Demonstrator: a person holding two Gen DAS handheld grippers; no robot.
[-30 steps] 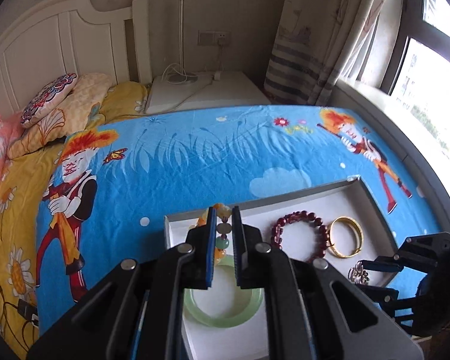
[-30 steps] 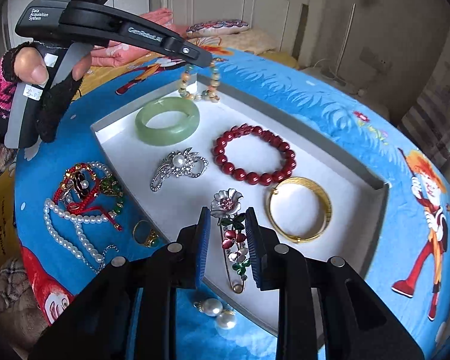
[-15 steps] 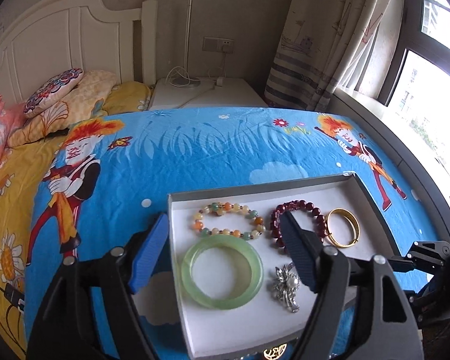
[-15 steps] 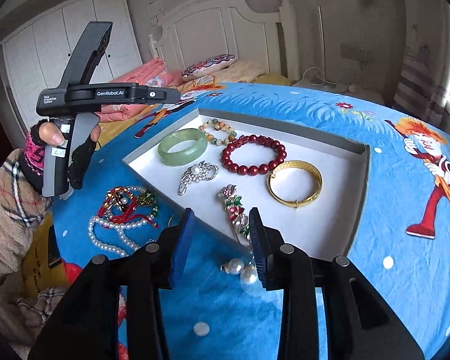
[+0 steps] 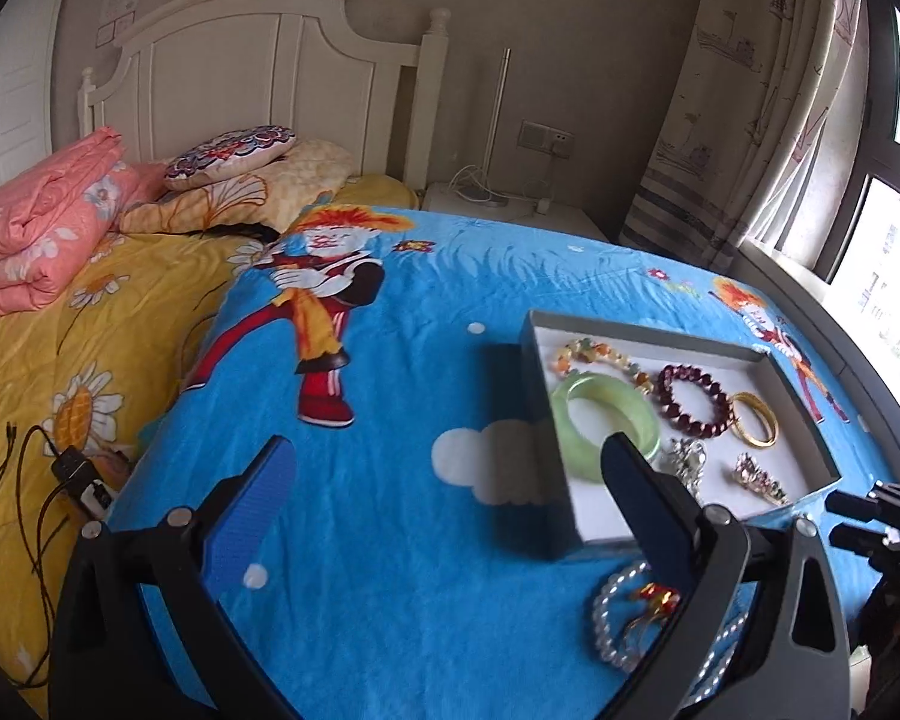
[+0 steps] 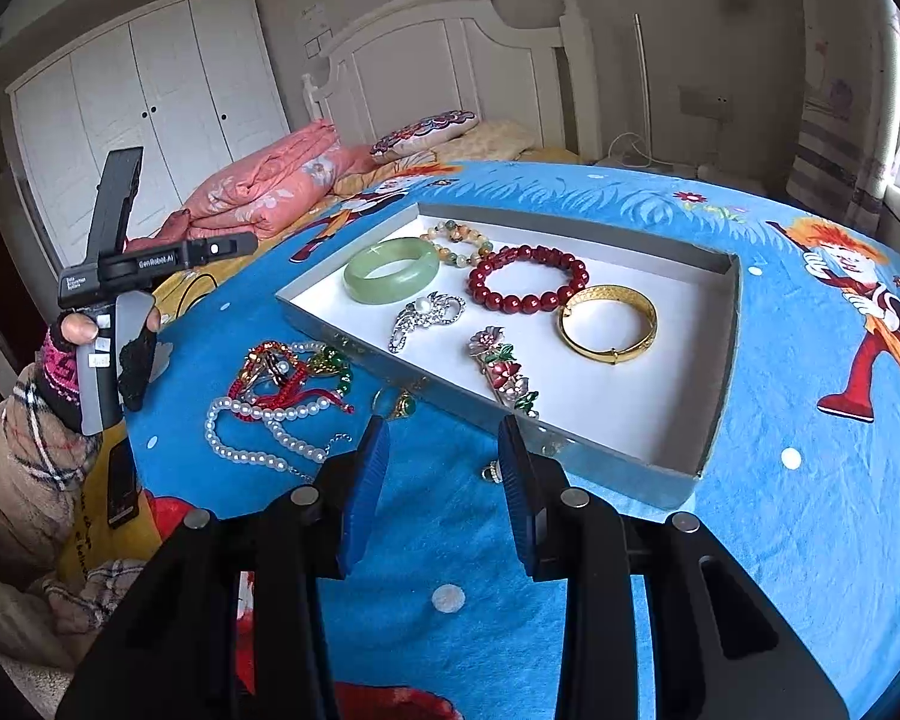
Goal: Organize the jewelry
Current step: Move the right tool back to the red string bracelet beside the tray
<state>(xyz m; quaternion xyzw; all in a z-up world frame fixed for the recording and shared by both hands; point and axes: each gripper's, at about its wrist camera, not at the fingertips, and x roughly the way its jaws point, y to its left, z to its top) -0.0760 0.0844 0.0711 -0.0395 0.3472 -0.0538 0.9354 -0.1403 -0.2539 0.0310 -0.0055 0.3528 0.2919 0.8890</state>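
Both my grippers hang empty over the bed (image 6: 810, 492), left (image 5: 444, 510) with jaws wide, right (image 6: 441, 480) with jaws parted. The tray (image 6: 630, 456) holds bangle (image 6: 391, 270), bracelets and brooches; the pearls (image 6: 258, 438) lie tangled just beside it.

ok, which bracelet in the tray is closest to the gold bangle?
The red bead bracelet. It lies right beside the gold bangle, nearly touching. The green bangle and the mixed-bead bracelet sit farther off, beyond the red one.
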